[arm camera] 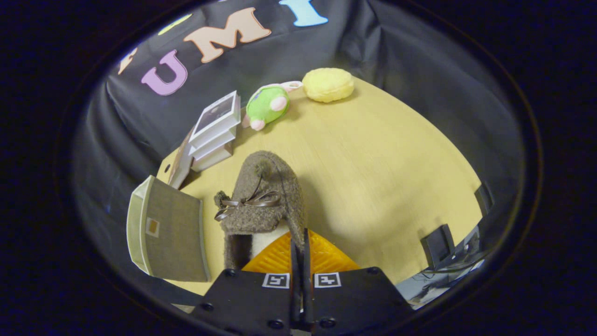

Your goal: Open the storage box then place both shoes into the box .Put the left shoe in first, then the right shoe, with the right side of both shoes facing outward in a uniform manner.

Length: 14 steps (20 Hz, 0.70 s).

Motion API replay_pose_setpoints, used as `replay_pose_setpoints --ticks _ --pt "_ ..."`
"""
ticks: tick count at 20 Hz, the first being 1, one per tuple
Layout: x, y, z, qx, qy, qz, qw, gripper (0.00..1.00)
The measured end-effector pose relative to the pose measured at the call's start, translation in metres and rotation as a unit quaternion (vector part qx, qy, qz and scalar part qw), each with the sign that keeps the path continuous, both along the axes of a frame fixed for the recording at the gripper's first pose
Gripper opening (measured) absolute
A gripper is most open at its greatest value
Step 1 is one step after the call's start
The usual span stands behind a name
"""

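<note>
Where the two fingers meet at the near end of the view, the gripper (301, 247) is closed down to a thin slit, and the collar edge of a brown fuzzy shoe (261, 196) runs right into that slit; the fingers appear to pinch the shoe's rim, though the exact contact is hidden behind the fingers and the gripper body. That body also cuts off the shoe's near end, so only its toe, its top with a brown ribbon bow (247, 203) and a small pompom, and part of the pale lining at its opening can be made out. The shoe points away from the fingers, toe toward the far wall, and whether its sole touches the table cannot be told.

Just beside the shoe on its left stands the storage box (165, 231), a pale box with a grey-brown face and a small square patch; whether this face is an open lid or a closed side is hard to tell. Beyond the box, a leaning stack of white boxes (214, 130) sits near the wall. Farther along the wooden table (382, 177) lie a green and pink plush toy (268, 105) and, just beside it, a round yellow plush (328, 84). Off the table's right edge, some dark objects (438, 245) are too blurred to identify.
</note>
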<state>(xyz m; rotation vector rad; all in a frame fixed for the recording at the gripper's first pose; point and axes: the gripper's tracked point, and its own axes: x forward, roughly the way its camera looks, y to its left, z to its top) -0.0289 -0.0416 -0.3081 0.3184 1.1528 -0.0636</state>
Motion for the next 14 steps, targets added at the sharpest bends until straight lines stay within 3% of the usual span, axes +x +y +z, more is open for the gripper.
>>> replay_pose_setpoints --ticks 14 --pt "0.006 0.128 0.072 0.051 -0.048 -0.016 0.997 0.06"
